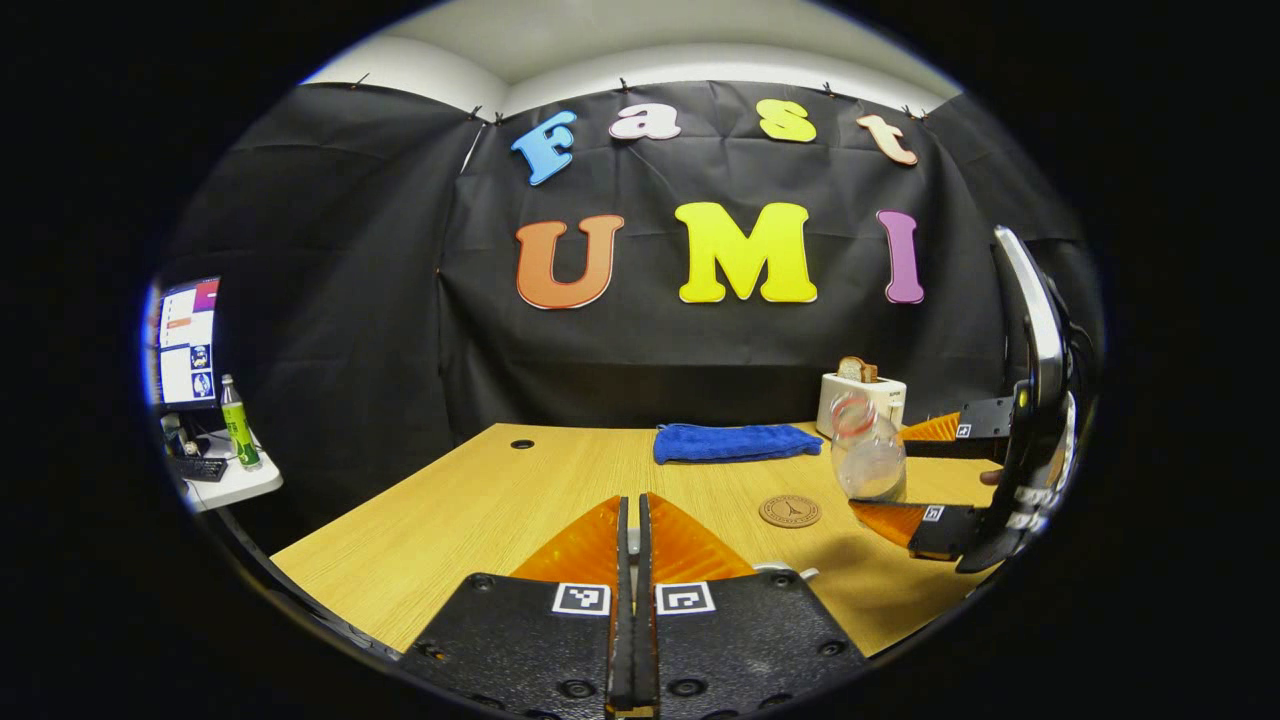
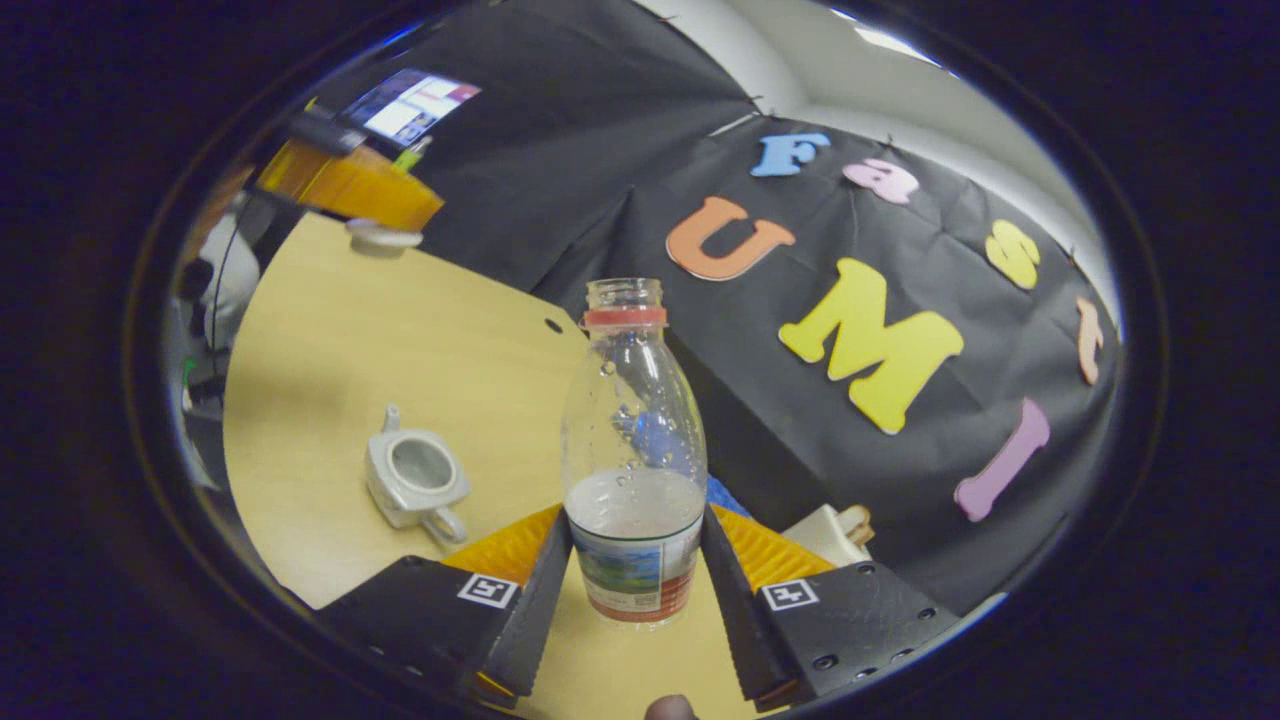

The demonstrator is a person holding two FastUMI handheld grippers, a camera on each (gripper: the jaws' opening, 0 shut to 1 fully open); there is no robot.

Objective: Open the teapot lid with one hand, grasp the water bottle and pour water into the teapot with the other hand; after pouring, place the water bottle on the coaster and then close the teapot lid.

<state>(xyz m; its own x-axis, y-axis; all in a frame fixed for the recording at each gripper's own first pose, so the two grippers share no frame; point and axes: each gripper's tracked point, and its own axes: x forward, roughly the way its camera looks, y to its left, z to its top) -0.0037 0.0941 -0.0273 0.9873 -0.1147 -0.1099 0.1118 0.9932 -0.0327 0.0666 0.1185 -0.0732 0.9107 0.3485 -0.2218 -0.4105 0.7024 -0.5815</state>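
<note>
Right claw (image 2: 634, 570): clamps water bottle (image 2: 634, 470) upright, likely bound for coaster (image 1: 789, 511). Left claw (image 1: 632, 540): closed, holding lid (image 2: 383, 238) clear of open teapot (image 2: 413, 480).

L gripper (image 1: 632, 520): jaws drawn together, only a thin slit between the fingers, pointing level and fwd. In the right gripper view it sits far off at upper left, raised, prob. pinching sth small. R gripper (image 2: 634, 560): jaws spread part-way, both fingers pressing a load's sides, tilted over. In the left gripper view it hangs at right, side-on, fingers pointing left.
</note>
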